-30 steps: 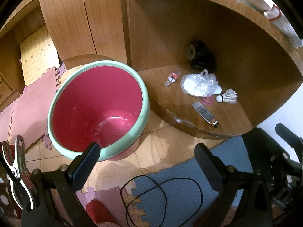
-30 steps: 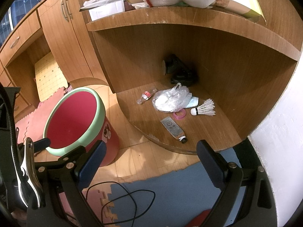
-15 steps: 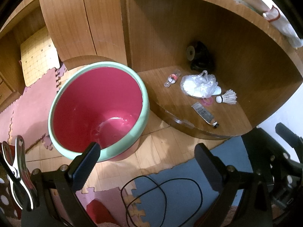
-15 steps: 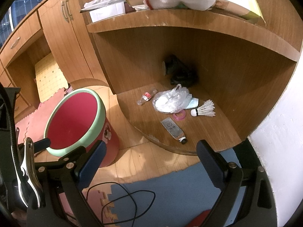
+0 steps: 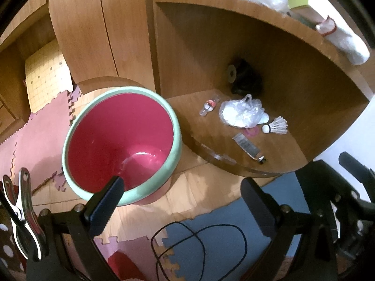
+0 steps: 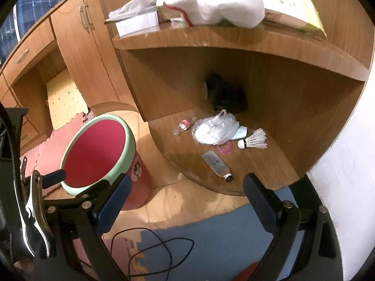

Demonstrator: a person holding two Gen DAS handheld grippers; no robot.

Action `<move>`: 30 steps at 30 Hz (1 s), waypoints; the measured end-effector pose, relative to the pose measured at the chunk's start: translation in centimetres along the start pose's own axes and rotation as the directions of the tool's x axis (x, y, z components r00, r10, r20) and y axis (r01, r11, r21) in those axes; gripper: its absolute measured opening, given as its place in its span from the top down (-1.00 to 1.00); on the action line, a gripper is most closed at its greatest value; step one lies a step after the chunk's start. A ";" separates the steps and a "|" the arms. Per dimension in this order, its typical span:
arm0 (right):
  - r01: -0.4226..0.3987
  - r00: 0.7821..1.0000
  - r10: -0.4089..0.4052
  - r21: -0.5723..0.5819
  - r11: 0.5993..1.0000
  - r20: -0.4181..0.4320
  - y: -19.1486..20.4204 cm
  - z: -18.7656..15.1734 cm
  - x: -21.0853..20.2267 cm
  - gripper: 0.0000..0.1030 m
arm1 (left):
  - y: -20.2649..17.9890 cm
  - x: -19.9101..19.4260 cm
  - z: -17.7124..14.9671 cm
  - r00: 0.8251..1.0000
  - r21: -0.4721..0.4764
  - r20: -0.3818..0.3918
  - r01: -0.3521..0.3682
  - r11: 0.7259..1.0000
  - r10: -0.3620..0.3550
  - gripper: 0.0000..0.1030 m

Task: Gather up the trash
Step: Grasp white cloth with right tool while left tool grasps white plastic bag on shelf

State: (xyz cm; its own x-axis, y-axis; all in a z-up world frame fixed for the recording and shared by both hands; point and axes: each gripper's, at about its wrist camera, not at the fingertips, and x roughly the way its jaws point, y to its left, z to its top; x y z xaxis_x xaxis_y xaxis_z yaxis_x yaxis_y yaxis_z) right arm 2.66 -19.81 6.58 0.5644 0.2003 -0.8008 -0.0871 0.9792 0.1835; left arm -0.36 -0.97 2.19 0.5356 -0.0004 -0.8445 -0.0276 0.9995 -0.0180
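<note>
On the low shelf (image 6: 257, 164), trash untouched: plastic bag (image 6: 214, 128), tube (image 6: 216, 165), small bottle (image 6: 184, 125). Bin (image 5: 121, 140) barely shifted; both grippers (image 5: 180, 195) (image 6: 187, 193) released, collecting not started.

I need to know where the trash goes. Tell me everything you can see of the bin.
The bin is a round, glossy, plastic-looking tub: red inside and out, with a thick mint-green rim and a cartoon print on its side. It stands upright on the wooden floor beside the low curved shelf, apparently not touching it. It looks empty. Neither gripper touches it.
</note>
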 end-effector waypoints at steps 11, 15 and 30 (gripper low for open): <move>0.005 0.995 -0.003 -0.021 1.000 0.098 -0.2 1.1 -3.4 -0.91 | 0.3 -2.7 0.2 0.999 -0.022 0.033 0.027 0.999 -0.026 -0.97; 0.008 0.990 -0.009 0.008 1.000 0.142 -1.2 2.3 -5.1 -0.91 | 0.6 -4.0 0.6 0.999 -0.037 0.049 0.019 0.999 -0.017 -0.97; 0.026 0.964 -0.029 0.012 1.000 0.266 -2.9 9.7 -7.7 -0.77 | -0.1 -9.2 5.3 0.994 -0.027 0.107 0.037 0.999 -0.034 -0.97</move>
State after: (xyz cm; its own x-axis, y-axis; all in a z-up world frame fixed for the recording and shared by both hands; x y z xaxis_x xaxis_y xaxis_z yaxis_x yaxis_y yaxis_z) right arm 6.55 -24.49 17.75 0.7644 0.1561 -0.6255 -0.0625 0.9836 0.1690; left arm -0.75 -0.84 12.77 0.6236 -0.0306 -0.7812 -0.0308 0.9975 -0.0637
